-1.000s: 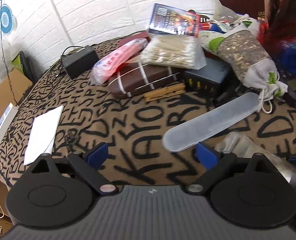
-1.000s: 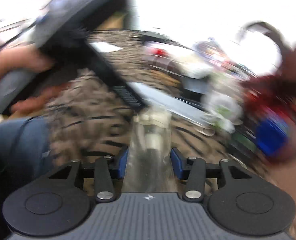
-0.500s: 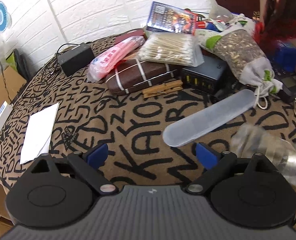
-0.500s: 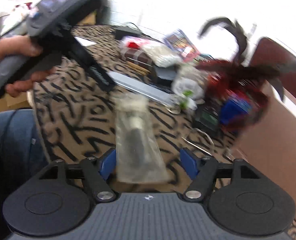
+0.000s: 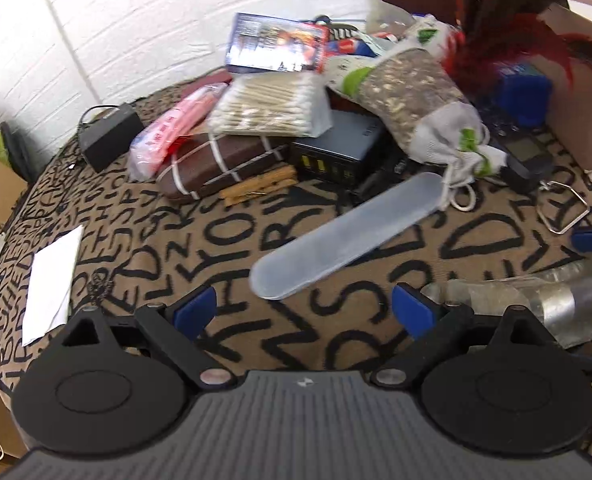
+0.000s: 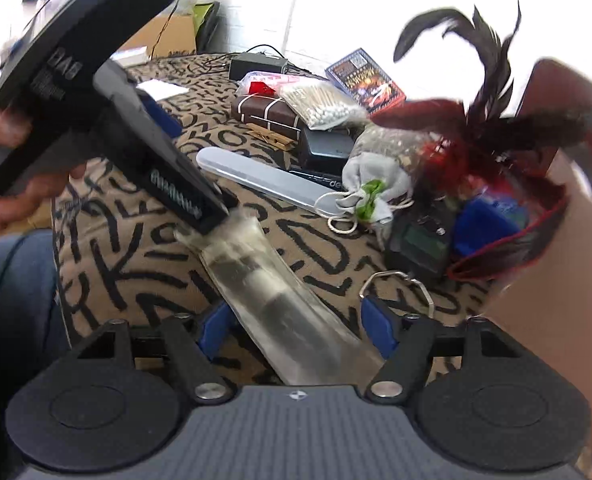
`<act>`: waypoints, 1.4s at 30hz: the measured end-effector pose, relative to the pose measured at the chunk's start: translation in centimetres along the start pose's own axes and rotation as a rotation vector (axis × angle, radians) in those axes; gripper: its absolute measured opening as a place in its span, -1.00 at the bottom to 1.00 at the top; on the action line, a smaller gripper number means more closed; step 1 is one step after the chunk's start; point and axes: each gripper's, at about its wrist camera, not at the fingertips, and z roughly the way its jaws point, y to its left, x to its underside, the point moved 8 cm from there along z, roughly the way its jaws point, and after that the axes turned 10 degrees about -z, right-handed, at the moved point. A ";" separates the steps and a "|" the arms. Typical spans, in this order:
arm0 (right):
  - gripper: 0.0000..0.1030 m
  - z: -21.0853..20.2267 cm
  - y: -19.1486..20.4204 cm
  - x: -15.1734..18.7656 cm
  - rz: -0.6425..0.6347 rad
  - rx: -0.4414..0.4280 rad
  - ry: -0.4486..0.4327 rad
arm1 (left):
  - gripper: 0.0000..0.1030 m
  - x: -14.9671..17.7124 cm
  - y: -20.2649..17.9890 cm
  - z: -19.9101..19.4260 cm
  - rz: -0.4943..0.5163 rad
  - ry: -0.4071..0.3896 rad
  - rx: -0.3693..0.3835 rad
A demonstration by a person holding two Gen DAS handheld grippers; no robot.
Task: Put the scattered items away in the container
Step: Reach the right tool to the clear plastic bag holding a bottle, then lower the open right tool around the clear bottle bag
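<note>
The right gripper (image 6: 293, 330) has its blue pads spread at the bottom centre of its own view, and a clear plastic pouch (image 6: 271, 284) with a dark and silver cylinder inside lies slanted between them, its lower end running under the gripper body; neither pad visibly presses on it. The pouch's upper end reaches toward the centre left of the frame, where it meets the tip of the left gripper (image 5: 304, 310), whether touching cannot be told through the blur. In the left wrist view that gripper's pads stand wide apart at lower centre with only the letter-patterned cloth (image 5: 143, 248) between them, and the pouch shows at the lower right edge. Just above the left pads lies a frosted oblong case (image 5: 348, 236), slanted toward upper right. Beyond it, mid-frame, sit wooden clothespins (image 5: 259, 188), a brown banded box (image 5: 219, 160), a bag of cotton swabs (image 5: 271, 106), a black charger (image 5: 336, 148) and a drawstring sack (image 5: 412, 92). The cardboard container (image 5: 576, 92) stands at the upper right edge, with red and black feathers (image 5: 496, 52) over it
</note>
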 end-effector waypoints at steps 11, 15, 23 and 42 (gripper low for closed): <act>-0.31 -1.2 2.3 0.2 0.014 0.004 -0.023 | 0.82 0.4 -2.0 -0.3 0.044 -0.061 0.026; -0.39 -1.3 2.4 -0.2 -0.012 0.011 -0.037 | 0.36 0.3 -2.2 -0.8 0.040 -0.059 0.063; -0.54 -1.7 2.7 -1.5 -0.040 -0.005 -0.069 | 0.26 -0.3 -1.5 -0.6 0.007 -0.039 0.062; 0.80 -3.6 0.3 1.1 0.168 0.365 0.153 | 0.59 0.7 -1.8 -1.0 0.058 -0.119 -0.077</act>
